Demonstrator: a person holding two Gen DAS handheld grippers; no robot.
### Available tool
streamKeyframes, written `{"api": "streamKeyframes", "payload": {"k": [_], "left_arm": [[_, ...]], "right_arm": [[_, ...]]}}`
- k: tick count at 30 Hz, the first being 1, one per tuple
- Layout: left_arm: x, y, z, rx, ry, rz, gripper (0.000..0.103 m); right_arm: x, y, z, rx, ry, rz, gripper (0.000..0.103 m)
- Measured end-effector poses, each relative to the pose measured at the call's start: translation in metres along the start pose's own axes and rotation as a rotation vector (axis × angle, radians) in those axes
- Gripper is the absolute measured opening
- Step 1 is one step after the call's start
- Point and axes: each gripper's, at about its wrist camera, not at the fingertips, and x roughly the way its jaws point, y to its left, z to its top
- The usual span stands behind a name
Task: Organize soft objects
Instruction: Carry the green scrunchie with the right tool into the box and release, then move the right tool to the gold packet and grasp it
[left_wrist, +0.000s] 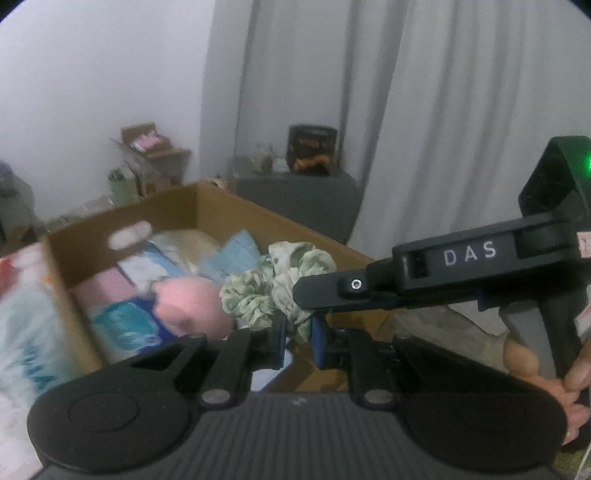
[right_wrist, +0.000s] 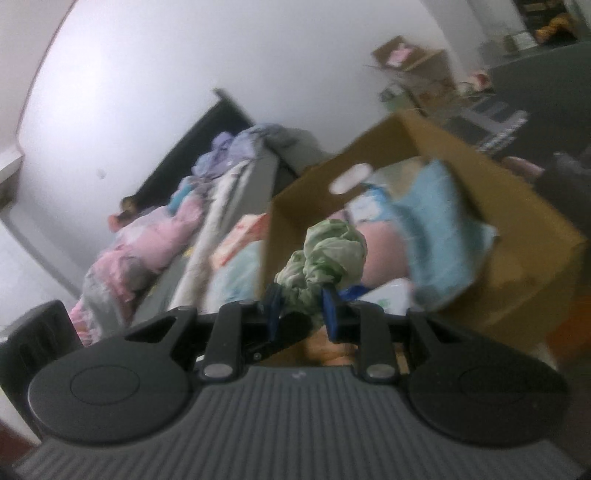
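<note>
Both grippers are clamped on one green-and-white patterned cloth (left_wrist: 280, 288). The left gripper (left_wrist: 299, 339) pinches the cloth's lower bunched end between its blue pads, jaws nearly together with only fabric between them. The right gripper (right_wrist: 301, 308) likewise pinches a bunched end of the cloth (right_wrist: 325, 254), and in the left wrist view the right gripper (left_wrist: 317, 291) reaches in from the right side, its tip buried in the cloth's right edge. The cloth bulges up and outward from both sets of fingers, crumpled, not spread. It hangs at the near rim of the cardboard box (left_wrist: 207, 199), seemingly just over the near right corner; whether it touches the rim cannot be told. Inside the box lie a pink rounded soft item (left_wrist: 192, 306), a light blue folded cloth (left_wrist: 232, 254) and other pale fabrics. Judgement: the step in hand is carrying the cloth to the box. To do it well, both grips should stay firm until the bundle is past the near wall and above a free patch, probably the near right corner beside the pink item; then both should let go together so that no tail drapes over the rim.
</note>
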Motion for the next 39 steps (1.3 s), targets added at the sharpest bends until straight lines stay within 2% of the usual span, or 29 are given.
{"api": "streamKeyframes", "payload": {"k": [6,7,8,12,16,24,29,34,39], "left_arm": [[0.039,-0.003,0.002,-0.01,0.077,-0.046,0.017],[0.046,-0.003,0.002,-0.011,0.097,-0.054,0.02],[0.053,-0.001,0.002,-0.015,0.113,-0.058,0.028],[0.053,0.0,-0.002,-0.024,0.138,-0.065,0.033],[0.044,0.003,-0.004,-0.024,0.139,-0.049,0.038],[-0.003,0.011,-0.002,-0.027,0.074,0.005,0.044],[-0.041,0.023,-0.005,-0.058,0.019,0.057,0.054],[-0.083,0.043,-0.017,-0.116,-0.025,0.136,0.064],[-0.128,0.065,-0.038,-0.141,-0.06,0.275,0.076]], "right_arm": [[0.005,-0.03,0.007,0.001,0.001,-0.082,0.024],[0.006,-0.033,0.007,-0.007,0.005,-0.099,0.025],[0.008,-0.035,0.008,-0.017,0.012,-0.115,0.025],[0.01,-0.041,0.006,-0.074,0.028,-0.185,0.029],[0.011,-0.042,0.004,-0.098,0.032,-0.214,0.031],[-0.004,-0.038,0.0,-0.06,0.01,-0.182,0.033],[-0.015,-0.028,-0.003,-0.056,-0.012,-0.156,0.033],[-0.014,-0.012,-0.004,-0.054,-0.017,-0.109,0.036],[0.002,0.022,-0.01,-0.087,0.006,-0.037,0.041]]}}
